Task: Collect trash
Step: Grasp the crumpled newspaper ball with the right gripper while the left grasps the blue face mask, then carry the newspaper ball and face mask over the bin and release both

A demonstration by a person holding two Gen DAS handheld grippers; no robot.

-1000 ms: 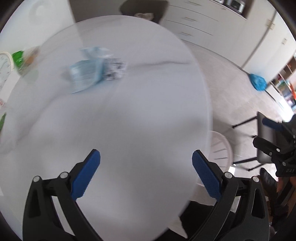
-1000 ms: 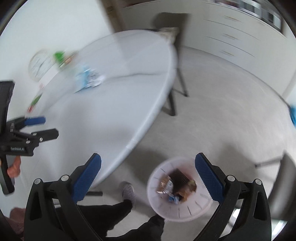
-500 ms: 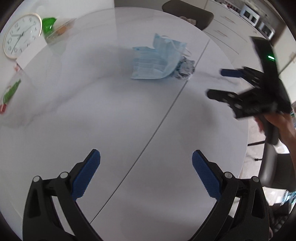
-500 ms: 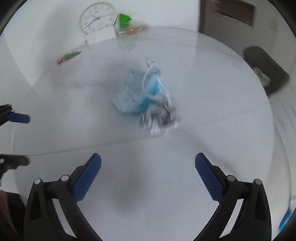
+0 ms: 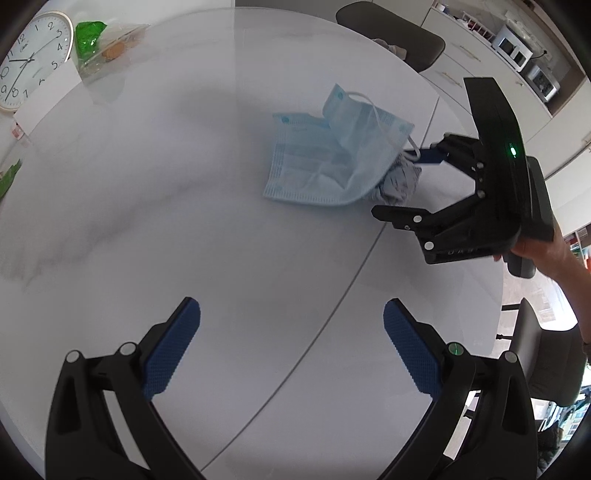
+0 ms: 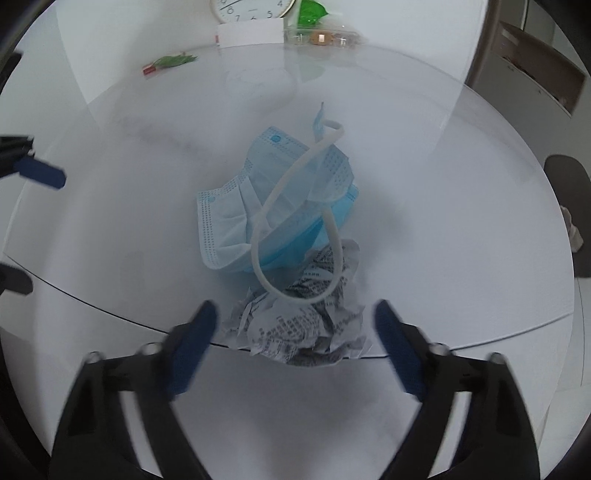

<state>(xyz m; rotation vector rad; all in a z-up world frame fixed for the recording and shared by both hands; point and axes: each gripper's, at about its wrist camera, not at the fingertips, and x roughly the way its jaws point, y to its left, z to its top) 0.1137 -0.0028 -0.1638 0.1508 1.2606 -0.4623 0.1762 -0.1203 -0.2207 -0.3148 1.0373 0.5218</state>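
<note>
A crumpled printed paper ball (image 6: 303, 325) lies on the round white table (image 6: 461, 221), with blue face masks (image 6: 280, 206) draped just beyond it; a white ear loop hangs over the paper. My right gripper (image 6: 295, 328) is open with its jaws on either side of the paper ball. In the left wrist view the masks (image 5: 328, 162) and paper ball (image 5: 399, 181) lie mid-table, with the right gripper (image 5: 406, 184) reaching them from the right. My left gripper (image 5: 291, 343) is open and empty, well short of the masks.
A wall clock (image 5: 26, 77), a white card and a clear box with a green wrapper (image 5: 99, 44) stand at the table's far edge. A small green and red wrapper (image 6: 166, 62) lies near them. Dark chairs (image 5: 399, 33) stand around the table. A seam crosses the tabletop.
My right gripper has swung from over the floor bin to the table and closed in on the paper ball. The left gripper has moved nearer the masks.
</note>
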